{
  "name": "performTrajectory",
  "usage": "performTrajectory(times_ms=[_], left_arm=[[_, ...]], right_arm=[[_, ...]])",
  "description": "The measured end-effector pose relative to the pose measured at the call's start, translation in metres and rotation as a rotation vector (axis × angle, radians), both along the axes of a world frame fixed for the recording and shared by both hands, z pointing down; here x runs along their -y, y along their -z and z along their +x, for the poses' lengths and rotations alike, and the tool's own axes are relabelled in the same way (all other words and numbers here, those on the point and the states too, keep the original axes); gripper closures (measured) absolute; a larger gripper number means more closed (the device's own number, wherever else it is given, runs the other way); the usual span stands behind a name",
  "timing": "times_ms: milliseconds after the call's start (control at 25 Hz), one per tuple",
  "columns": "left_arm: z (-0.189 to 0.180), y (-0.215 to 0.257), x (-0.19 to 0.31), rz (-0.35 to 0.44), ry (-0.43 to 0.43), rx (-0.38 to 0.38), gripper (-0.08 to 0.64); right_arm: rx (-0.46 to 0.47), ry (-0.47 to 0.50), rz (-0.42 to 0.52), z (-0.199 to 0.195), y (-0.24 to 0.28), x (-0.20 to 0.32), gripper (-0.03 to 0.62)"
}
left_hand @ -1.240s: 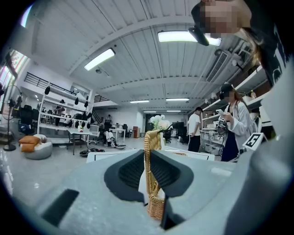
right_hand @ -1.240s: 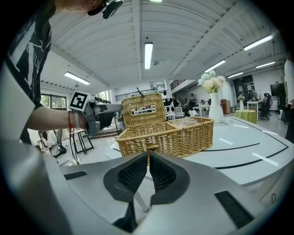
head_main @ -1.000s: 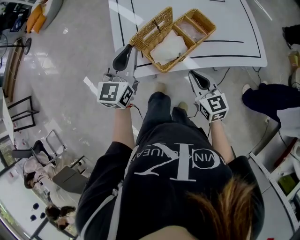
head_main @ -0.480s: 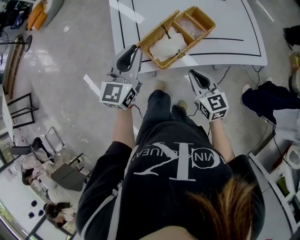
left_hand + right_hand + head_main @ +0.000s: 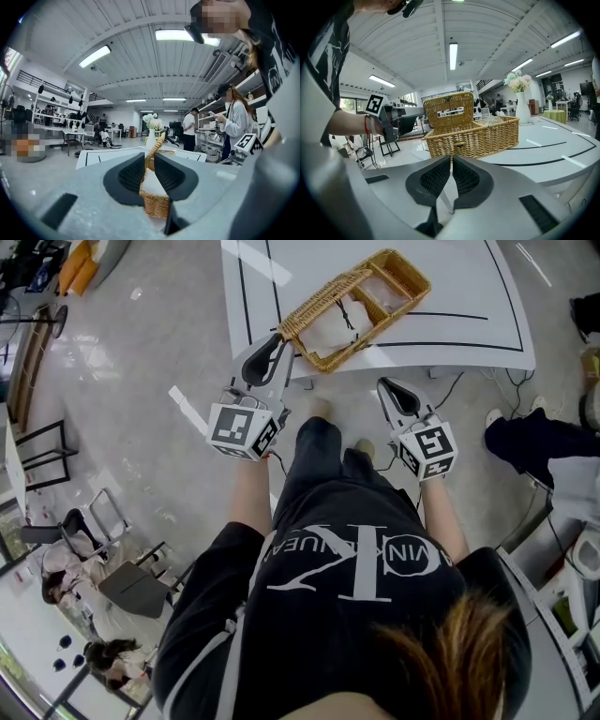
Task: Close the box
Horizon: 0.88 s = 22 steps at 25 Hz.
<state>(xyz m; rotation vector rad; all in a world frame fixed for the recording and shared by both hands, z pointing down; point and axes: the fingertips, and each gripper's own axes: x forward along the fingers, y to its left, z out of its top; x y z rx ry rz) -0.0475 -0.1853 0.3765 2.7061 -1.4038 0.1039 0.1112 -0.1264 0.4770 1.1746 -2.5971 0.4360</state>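
Note:
A wicker box (image 5: 405, 276) stands on the white table (image 5: 469, 329), with a white cloth (image 5: 330, 329) inside. Its left lid (image 5: 323, 298) tilts over the box, partway down. My left gripper (image 5: 272, 341) is at the lid's near left corner. In the left gripper view the lid (image 5: 161, 140) runs edge-on in the narrow gap of the left gripper (image 5: 150, 157), whose jaws are opening. My right gripper (image 5: 386, 385) hangs below the table's front edge, shut and empty. The right gripper view shows the right gripper (image 5: 452, 159), the box (image 5: 473, 136) and the raised lid (image 5: 449, 108).
A white vase with flowers (image 5: 519, 110) stands on the table behind the box. A person's dark trouser legs (image 5: 530, 437) are at the right of the table. Other people stand by shelves (image 5: 229, 122). Chairs and desks fill the room's left side.
The lid has swung from leaning back to tilting over the box. My left gripper has followed it up and to the right. The right gripper has stayed put.

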Motion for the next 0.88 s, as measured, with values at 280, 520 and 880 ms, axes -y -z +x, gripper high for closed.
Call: performTrajectory(times_ms=[280,520,880], left_arm=[[0.003,-0.009,-0.006,-0.026,-0.009,-0.012,0.494],[0.012,-0.019,-0.015,-0.053,-0.031,0.000,0.491],[0.020,-0.036,-0.021,-0.101,-0.052,0.007,0.488]], right_arm=[[-0.003,0.008,-0.011,-0.001,-0.004,-0.003,0.580],[-0.001,0.013,-0.015,0.001,-0.006,-0.008,0.580],[0.000,0.023,-0.022,-0.001,-0.008,-0.007,0.580]])
